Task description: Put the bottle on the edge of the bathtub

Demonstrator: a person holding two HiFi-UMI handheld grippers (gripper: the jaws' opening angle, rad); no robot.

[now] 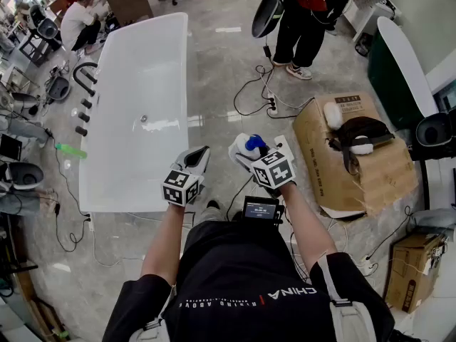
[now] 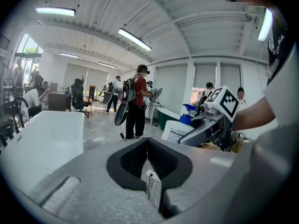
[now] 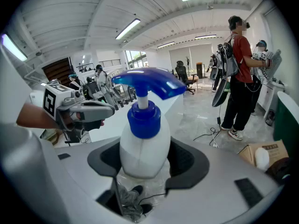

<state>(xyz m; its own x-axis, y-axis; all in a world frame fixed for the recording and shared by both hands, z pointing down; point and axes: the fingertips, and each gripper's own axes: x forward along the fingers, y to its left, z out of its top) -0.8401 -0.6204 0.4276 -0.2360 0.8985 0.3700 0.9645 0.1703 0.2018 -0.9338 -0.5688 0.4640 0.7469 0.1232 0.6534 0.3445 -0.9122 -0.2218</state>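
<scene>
A white bottle [image 1: 244,147] with a blue pump top is held in my right gripper [image 1: 246,152], which is shut on its body. In the right gripper view the bottle [image 3: 145,143] stands upright between the black pads of the right gripper [image 3: 144,166]. It hangs over the floor, right of the long white bathtub [image 1: 182,84]. My left gripper [image 1: 198,157] hovers by the tub's near right corner, shut and holding nothing. In the left gripper view the left gripper [image 2: 147,146] has its pads together, and the bottle [image 2: 188,113] shows at the right, with the bathtub [image 2: 42,139] on the left.
A flattened cardboard box [image 1: 370,169] with a black bag on it lies on the floor to the right. A power strip and cables [image 1: 271,105] run beyond the grippers. A person [image 1: 306,20] stands further off. A black faucet [image 1: 85,77] and a green bottle [image 1: 71,150] sit left of the tub.
</scene>
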